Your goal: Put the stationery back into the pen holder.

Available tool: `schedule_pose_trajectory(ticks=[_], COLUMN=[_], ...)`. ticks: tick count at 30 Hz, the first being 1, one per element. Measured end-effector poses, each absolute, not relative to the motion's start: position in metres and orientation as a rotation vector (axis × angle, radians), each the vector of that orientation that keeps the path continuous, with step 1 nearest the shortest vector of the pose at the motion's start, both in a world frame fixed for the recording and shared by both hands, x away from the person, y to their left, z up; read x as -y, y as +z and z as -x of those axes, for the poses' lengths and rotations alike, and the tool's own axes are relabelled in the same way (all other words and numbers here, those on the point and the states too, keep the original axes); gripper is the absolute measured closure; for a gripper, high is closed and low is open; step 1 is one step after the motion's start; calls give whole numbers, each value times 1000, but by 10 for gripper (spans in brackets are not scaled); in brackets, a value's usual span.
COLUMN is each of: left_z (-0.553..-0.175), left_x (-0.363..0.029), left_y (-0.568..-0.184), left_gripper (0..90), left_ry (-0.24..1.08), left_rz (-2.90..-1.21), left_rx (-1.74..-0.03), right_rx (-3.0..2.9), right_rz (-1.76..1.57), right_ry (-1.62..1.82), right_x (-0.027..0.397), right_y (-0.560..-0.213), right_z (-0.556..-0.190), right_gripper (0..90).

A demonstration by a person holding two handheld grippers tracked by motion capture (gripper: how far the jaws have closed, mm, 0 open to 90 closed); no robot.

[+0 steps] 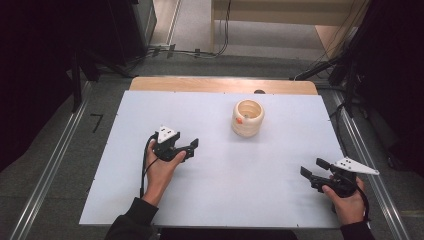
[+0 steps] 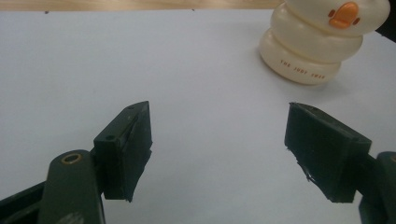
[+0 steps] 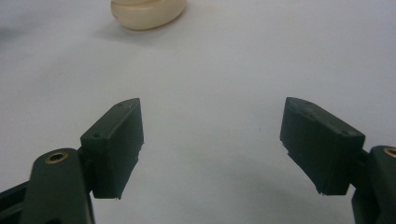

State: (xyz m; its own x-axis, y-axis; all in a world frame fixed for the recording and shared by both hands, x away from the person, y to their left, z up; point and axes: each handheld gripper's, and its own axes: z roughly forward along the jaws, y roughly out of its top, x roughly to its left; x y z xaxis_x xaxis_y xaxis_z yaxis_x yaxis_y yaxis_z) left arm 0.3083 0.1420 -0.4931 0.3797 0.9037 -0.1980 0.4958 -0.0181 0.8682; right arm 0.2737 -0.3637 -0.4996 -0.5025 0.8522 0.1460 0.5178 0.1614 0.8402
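Two handheld grippers flank one cream ringed duck-face cup (image 1: 248,118), upper centre of the high view. Left gripper (image 1: 192,148), centre-left, jaws apart and empty, points toward the cup, probably lining up a grasp. Right gripper (image 1: 312,168), lower right, jaws likewise apart and empty, sits well clear on the one white tabletop (image 1: 225,190), seemingly parked.

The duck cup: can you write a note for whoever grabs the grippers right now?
Left gripper: open, nothing between its jaws, pointing towards the duck cup.
Right gripper: open, holding nothing, low at the table's right edge.
Duck cup: upright past the table's middle, touched by neither gripper.
Done: nothing that shows.
Left: probably reach in and grip the cup; left gripper is nearer.
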Motion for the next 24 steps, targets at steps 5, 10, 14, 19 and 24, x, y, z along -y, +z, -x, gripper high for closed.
schedule_pose_trajectory(ticks=[5,10,14,19,24], left_z=[-297,-286,-278,-270,-264], left_x=[-154,-169,-178,-189,-199], left_y=[-497,-500,-501,-502,-505], left_gripper=[229,221,221,220,219], left_ry=[524,541,559,595,623], left_rz=[-1648,-1621,-1608,-1620,-1636], left_rx=[-1296,-1334,-1357,-1383,-1415], right_rx=[-2088,-2088,-2091,-2093,-2092], right_rz=[-1299,-1295,-1293,-1293,-1298], right_ry=[1275,1276,1272,1270,1265], right_x=[363,362,362,362,362], right_y=[-499,-499,-499,-499,-499], right_z=[-274,-273,-273,-272,-272], right_gripper=[200,200,200,200,200])
